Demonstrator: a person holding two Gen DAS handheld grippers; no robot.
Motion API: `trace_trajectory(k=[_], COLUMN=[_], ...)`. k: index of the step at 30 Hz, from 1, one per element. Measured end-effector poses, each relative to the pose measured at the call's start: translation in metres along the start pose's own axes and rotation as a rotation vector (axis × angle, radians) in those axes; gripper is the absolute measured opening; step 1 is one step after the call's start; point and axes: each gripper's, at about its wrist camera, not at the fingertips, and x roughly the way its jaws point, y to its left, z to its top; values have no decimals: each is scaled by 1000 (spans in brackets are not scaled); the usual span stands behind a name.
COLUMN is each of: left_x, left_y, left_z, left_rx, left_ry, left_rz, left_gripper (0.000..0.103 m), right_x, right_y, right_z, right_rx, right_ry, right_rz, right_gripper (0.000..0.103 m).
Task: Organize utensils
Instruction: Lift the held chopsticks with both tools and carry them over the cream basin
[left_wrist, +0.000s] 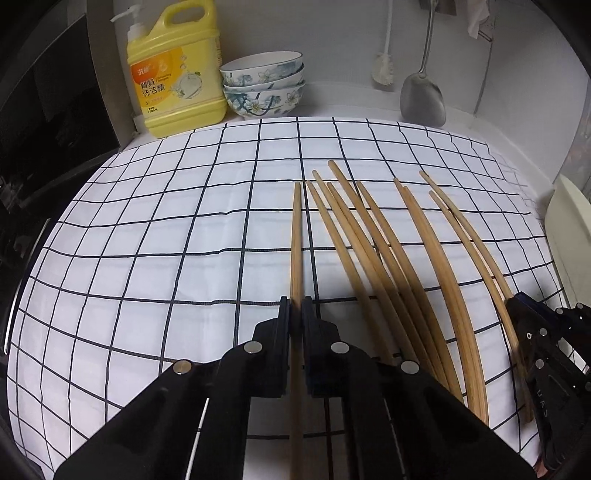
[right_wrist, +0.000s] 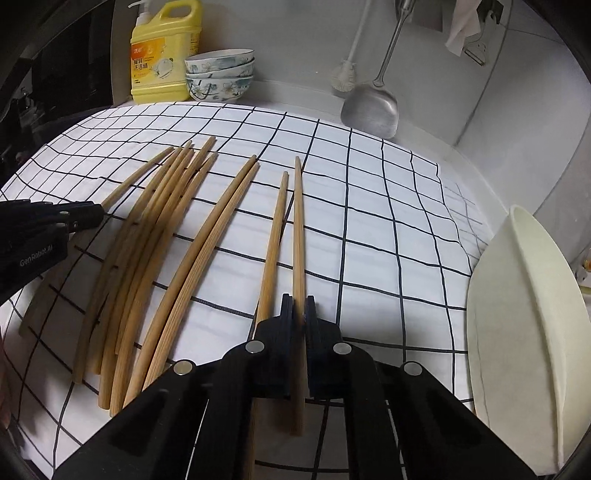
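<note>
Right up close, the left gripper is pinching a single chopstick, jaws closed tight on the wooden shaft near its thick end, the tip reaching away over the checked cloth. Over on the other side the right gripper is doing the same thing, clamped narrow on the rightmost chopstick of the spread, with a neighbouring stick lying just beside it on the cloth. Between the two claws the loose chopsticks are lying fanned out, some touching and overlapping, all pointing roughly away from the cameras. The left wrist view is catching the right gripper only as a dark shape at its right edge, beside the outermost sticks; the right wrist view is showing the left gripper at its left edge, its fingers closed over the leftmost stick. Only the right wrist view is giving a proper look at the cream plastic tray standing at the cloth's right edge; the left view shows just a sliver of it. Farther back, against the wall, a yellow dish soap bottle is standing next to a stack of floral bowls, and a steel spatula and a white brush are hanging to the right. A peeler on the wall is showing in the right view alone.
</note>
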Motion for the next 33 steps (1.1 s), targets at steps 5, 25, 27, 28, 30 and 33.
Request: trace_trajectory(k=[5, 25, 27, 28, 30, 33], left_x=[-4, -66, -71, -73, -78, -88], left_y=[4, -18, -27, -33, -45, -67], left_z=[-4, 18, 23, 27, 31, 41], left_rx=[-15, 8, 21, 28, 41, 75], left_ry=[-1, -85, -91, -93, -97, -114], left_rz=[-33, -179, -201, -216, -238, -278], left_gripper=[7, 7, 7, 7, 7, 7], right_x=[-6, -80, -89, -92, -98, -110], right_y=[-16, -55, -64, -69, -79, -102], right_z=[3, 12, 13, 13, 12, 9], right_rx=[79, 217, 236, 246, 267, 320], right_ry=[-26, -185, -204, -210, -222, -249], right_rz=[17, 64, 54, 49, 39, 15], right_gripper=[6, 6, 6, 6, 6, 6])
